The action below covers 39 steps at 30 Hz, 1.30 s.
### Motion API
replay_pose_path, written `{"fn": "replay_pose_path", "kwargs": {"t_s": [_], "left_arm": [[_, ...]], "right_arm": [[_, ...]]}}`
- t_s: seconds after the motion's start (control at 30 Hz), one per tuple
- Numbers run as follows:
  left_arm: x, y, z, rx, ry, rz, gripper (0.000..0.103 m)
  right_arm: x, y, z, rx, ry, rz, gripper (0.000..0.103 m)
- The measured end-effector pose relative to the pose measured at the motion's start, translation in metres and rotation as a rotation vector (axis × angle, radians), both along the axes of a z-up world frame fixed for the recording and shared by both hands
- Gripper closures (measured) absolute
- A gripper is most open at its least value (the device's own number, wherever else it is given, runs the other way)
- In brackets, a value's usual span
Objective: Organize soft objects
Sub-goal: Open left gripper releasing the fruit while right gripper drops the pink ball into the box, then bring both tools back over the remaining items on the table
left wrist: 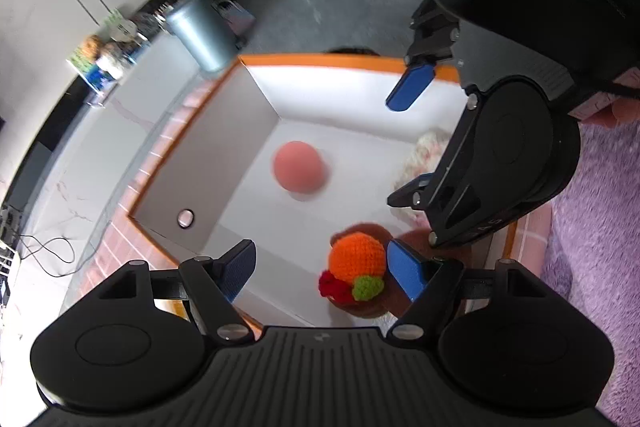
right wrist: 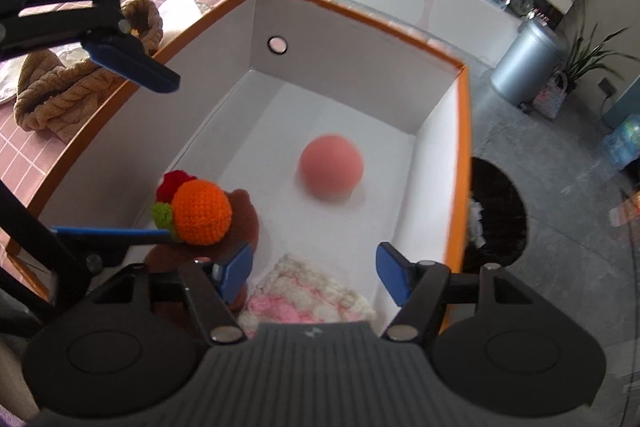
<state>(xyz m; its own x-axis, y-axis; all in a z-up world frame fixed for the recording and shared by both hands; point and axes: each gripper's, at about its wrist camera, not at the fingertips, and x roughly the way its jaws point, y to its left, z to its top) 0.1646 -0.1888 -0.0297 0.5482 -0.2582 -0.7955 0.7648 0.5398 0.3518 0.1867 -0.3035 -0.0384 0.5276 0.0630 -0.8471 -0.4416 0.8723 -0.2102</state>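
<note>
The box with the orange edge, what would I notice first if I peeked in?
Probably the pink ball, blurry, alone in the middle of the white box. Next, the crocheted orange toy with red and green bits near one wall, and a fluffy pink-and-white knit piece in the corner under the right claw. Both it and the left claw hang open above the box.
</note>
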Motion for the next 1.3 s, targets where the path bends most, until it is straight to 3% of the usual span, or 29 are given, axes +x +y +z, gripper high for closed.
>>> {"fn": "replay_pose_path", "kwargs": {"t_s": [0.07,0.43,0.7,0.9,1.13,1.3], "left_arm": [[-0.004,0.004,0.006,-0.027,-0.014,0.011,0.015],[-0.029,0.045,0.045,-0.230,-0.100,0.168,0.015],[-0.053,0.089,0.058,-0.341,-0.179,0.322,0.016],[-0.068,0.129,0.063,-0.425,-0.225,0.484,0.016],[-0.075,0.181,0.051,-0.520,-0.245,0.711,0.016],[-0.085,0.218,0.035,-0.555,-0.301,0.834,0.020]], "right_arm": [[-0.006,0.001,0.008,-0.014,-0.030,-0.004,0.027],[-0.053,0.021,0.048,-0.028,-0.216,-0.055,0.018],[-0.088,0.057,0.066,0.038,-0.365,-0.095,0.018],[-0.103,0.090,0.062,0.082,-0.411,-0.129,0.018],[-0.115,0.126,0.051,0.229,-0.413,-0.180,0.017],[-0.123,0.161,0.031,0.209,-0.399,-0.115,0.014]]}}
